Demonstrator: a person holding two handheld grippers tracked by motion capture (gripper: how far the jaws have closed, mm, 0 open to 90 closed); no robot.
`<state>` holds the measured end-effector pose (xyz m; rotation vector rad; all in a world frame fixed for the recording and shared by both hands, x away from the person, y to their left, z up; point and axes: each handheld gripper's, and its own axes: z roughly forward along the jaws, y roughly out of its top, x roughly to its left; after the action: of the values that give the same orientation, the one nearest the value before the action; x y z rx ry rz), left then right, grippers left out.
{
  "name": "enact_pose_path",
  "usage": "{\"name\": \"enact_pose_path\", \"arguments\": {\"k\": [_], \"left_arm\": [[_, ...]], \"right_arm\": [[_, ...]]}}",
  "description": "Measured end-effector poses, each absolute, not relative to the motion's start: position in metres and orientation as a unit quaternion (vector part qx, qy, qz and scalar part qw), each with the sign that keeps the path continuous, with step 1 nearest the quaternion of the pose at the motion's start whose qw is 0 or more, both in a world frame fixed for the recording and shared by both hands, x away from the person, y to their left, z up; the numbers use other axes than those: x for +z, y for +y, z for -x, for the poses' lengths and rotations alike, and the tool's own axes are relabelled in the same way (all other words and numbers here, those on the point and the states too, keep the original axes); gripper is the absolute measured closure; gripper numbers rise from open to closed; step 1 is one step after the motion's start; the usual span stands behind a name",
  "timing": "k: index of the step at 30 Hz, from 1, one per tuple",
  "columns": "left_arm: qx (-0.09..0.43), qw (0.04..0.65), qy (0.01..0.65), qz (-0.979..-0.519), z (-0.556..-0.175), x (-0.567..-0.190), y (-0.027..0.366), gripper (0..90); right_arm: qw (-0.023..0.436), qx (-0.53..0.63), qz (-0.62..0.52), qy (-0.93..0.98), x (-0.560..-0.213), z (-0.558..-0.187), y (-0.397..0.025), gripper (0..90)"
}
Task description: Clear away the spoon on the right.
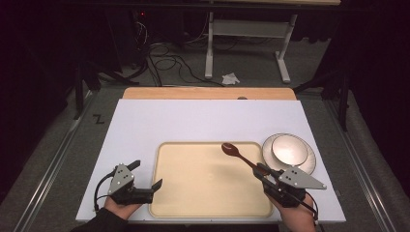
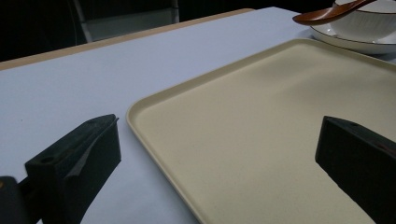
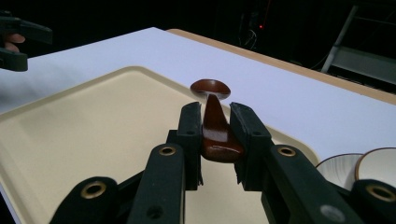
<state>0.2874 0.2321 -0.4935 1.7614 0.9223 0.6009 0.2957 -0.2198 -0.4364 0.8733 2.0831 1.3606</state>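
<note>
A dark brown wooden spoon [image 1: 236, 153] hangs over the far right corner of the cream tray [image 1: 208, 193], its head pointing away from me. My right gripper [image 1: 263, 170] is shut on its handle. In the right gripper view, the jaws [image 3: 215, 108] press both sides of the glossy handle, with the spoon head [image 3: 211, 87] beyond them. My left gripper [image 1: 146, 175] is open at the tray's near left corner, one jaw over the tray rim and one over the white table. Its own view shows only tray [image 2: 261, 116] and table between the wide-apart jaws.
A white bowl [image 1: 289, 149] sits on a plate [image 1: 309, 164] just right of the tray, close to my right gripper. The white tabletop [image 1: 193, 121] stretches beyond the tray to a wooden back edge [image 1: 208, 93]. Cables and a table frame lie on the floor behind.
</note>
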Motion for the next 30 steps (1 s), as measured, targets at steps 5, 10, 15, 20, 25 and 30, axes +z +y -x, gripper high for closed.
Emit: {"name": "enact_pose_path", "arguments": {"k": [5, 10, 15, 20, 25, 30], "left_arm": [[0.25, 0.51, 0.385, -0.728, -0.287, -0.493, 0.234, 0.7], [0.25, 0.509, 0.385, -0.728, -0.287, -0.493, 0.234, 0.7], [0.25, 0.507, 0.382, -0.731, -0.286, -0.493, 0.233, 0.7], [0.251, 0.508, 0.382, -0.73, -0.286, -0.493, 0.233, 0.7], [0.25, 0.509, 0.382, -0.73, -0.286, -0.493, 0.233, 0.7], [0.251, 0.51, 0.381, -0.73, -0.286, -0.492, 0.233, 0.7]], "right_arm": [[0.247, 0.489, -0.317, 0.774, -0.439, -0.305, -0.219, 76.8], [0.229, 0.493, -0.335, 0.77, -0.453, -0.31, -0.224, 76.8], [0.222, 0.495, -0.341, 0.768, -0.462, -0.309, -0.224, 76.7], [0.216, 0.488, -0.341, 0.774, -0.469, -0.309, -0.22, 76.7], [0.216, 0.478, -0.33, 0.785, -0.474, -0.309, -0.213, 76.7], [0.217, 0.477, -0.325, 0.787, -0.477, -0.309, -0.21, 76.7]]}}
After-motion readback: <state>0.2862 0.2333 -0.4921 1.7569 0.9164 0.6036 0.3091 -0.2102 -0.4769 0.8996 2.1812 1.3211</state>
